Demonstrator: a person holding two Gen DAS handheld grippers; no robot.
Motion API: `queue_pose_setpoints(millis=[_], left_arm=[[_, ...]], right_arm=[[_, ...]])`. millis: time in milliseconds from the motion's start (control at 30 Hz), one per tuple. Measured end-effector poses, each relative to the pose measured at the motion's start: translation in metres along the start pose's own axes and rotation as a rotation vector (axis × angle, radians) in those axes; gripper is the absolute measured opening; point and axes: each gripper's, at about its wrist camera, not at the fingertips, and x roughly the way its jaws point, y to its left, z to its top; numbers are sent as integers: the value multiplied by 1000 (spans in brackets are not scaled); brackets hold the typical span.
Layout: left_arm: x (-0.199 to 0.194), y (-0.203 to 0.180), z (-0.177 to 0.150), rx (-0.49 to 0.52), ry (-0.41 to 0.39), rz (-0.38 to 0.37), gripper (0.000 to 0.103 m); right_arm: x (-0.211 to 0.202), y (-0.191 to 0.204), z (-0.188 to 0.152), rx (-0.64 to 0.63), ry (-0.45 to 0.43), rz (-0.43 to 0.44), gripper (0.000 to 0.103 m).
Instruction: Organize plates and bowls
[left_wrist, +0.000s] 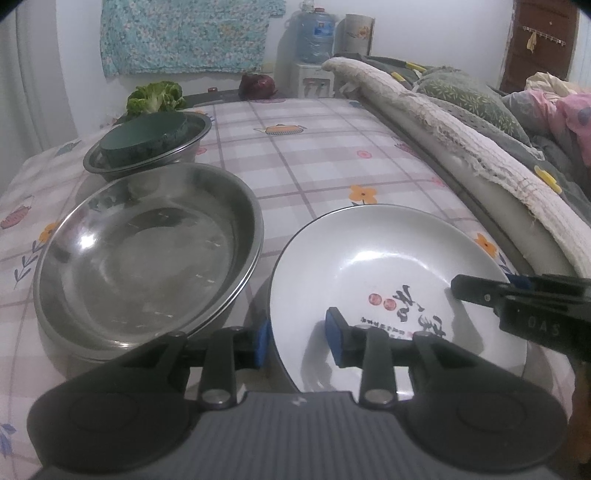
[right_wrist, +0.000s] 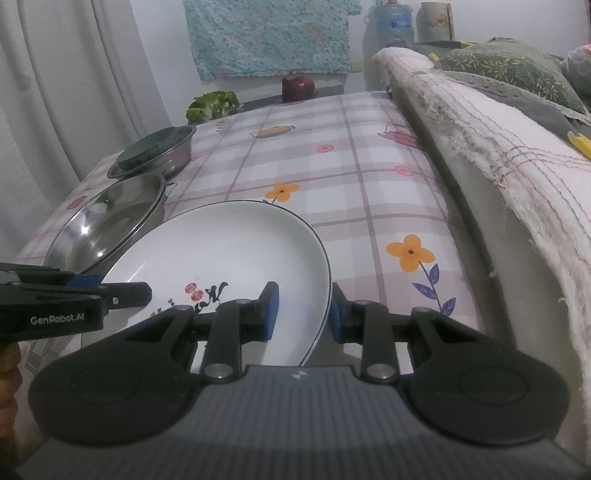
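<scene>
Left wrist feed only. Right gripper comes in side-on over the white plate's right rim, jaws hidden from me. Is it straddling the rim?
Observer: Yes. The right wrist view shows the right gripper astride the white plate rim, one pad inside and one outside.
Operator: Clamped on it?
Observer: No, open. The inner pad stands clear of the rim. The outer pad sits close beside it, and I cannot tell if it touches.
</scene>
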Motion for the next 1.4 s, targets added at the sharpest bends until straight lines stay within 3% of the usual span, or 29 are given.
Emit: queue_pose_setpoints(millis=[1400], left_arm=[[0, -5, 17, -33, 54, 11, 34]], right_arm=[[-6, -5, 10, 64, 9, 1, 30]])
